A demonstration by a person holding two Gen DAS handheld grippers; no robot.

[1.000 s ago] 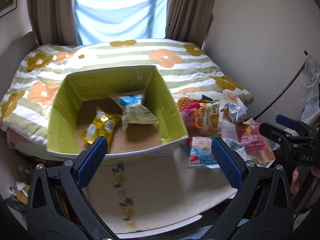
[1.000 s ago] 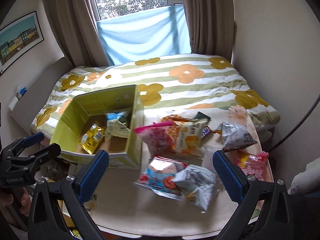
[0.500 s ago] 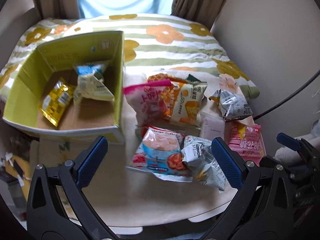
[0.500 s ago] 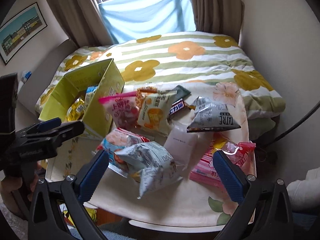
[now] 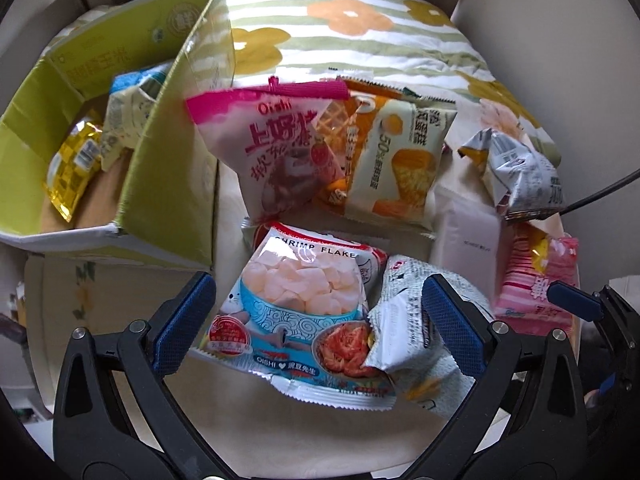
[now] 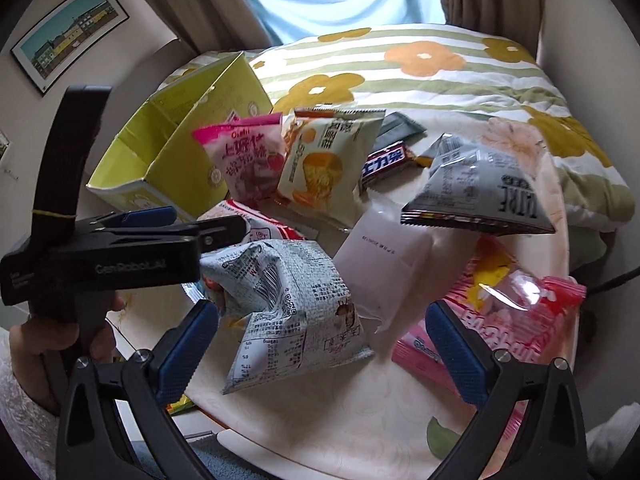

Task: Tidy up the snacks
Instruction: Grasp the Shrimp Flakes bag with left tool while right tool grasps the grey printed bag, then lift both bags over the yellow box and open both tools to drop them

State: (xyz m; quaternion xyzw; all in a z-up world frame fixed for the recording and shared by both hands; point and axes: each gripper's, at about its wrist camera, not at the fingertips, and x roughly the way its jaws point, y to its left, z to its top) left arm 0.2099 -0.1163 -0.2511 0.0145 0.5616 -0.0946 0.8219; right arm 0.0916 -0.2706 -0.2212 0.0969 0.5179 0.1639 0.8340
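My left gripper is open, its blue pads on either side of a shrimp flakes bag lying flat on the table. A crumpled white-grey bag leans on that bag's right side, and my open right gripper straddles it from above. The left gripper also shows in the right wrist view, side on. A green cardboard box at the left holds a yellow packet and a pale bag. A pink Oishi bag and an orange-and-cream bag stand behind.
A grey triangular bag, a pink wafer pack, a white sachet and a dark chocolate bar lie on the table's right half. A bed with a flowered striped quilt is beyond; the table's front edge is close.
Both grippers have swung right from the box and dropped closer to the pile. The left now brackets the shrimp flakes bag; the right brackets the crumpled white-grey bag.
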